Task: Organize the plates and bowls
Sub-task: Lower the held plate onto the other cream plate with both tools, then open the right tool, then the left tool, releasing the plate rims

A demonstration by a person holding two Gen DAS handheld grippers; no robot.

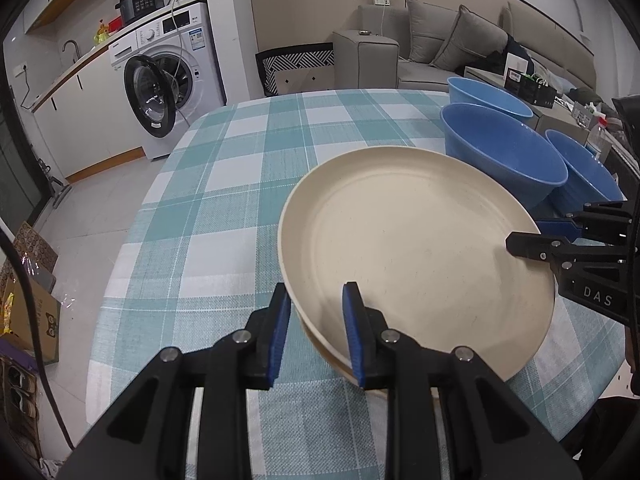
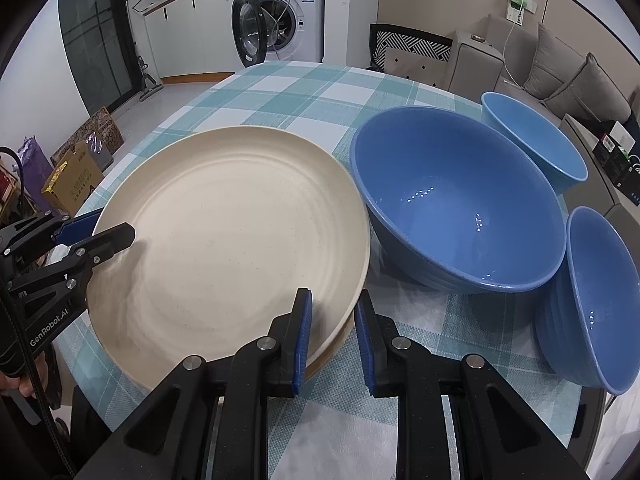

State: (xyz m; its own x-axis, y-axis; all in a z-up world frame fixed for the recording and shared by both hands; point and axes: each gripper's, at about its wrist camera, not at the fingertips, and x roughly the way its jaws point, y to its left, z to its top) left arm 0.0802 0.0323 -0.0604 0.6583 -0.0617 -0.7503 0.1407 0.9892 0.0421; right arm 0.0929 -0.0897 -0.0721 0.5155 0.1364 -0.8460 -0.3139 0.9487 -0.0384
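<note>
A cream plate (image 1: 420, 240) (image 2: 232, 232) lies on top of a second cream plate, whose rim (image 1: 324, 350) (image 2: 334, 346) peeks out underneath, on the teal checked tablecloth. My left gripper (image 1: 316, 292) (image 2: 112, 224) is shut on the top plate's rim, one finger inside the plate and one outside. On the opposite rim my right gripper (image 2: 332, 296) (image 1: 528, 232) is shut the same way. Right of the plates stands a large blue bowl (image 2: 460, 208) (image 1: 504, 152), with two smaller blue bowls, one behind it (image 2: 532, 136) and one tilted at the right (image 2: 600, 288).
The round table (image 1: 240, 200) carries bare cloth on the side towards the washing machine (image 1: 168, 80). A grey sofa (image 1: 440, 40) and a low table with boxes (image 1: 532, 88) stand behind the bowls. Cardboard boxes (image 2: 76, 176) sit on the floor.
</note>
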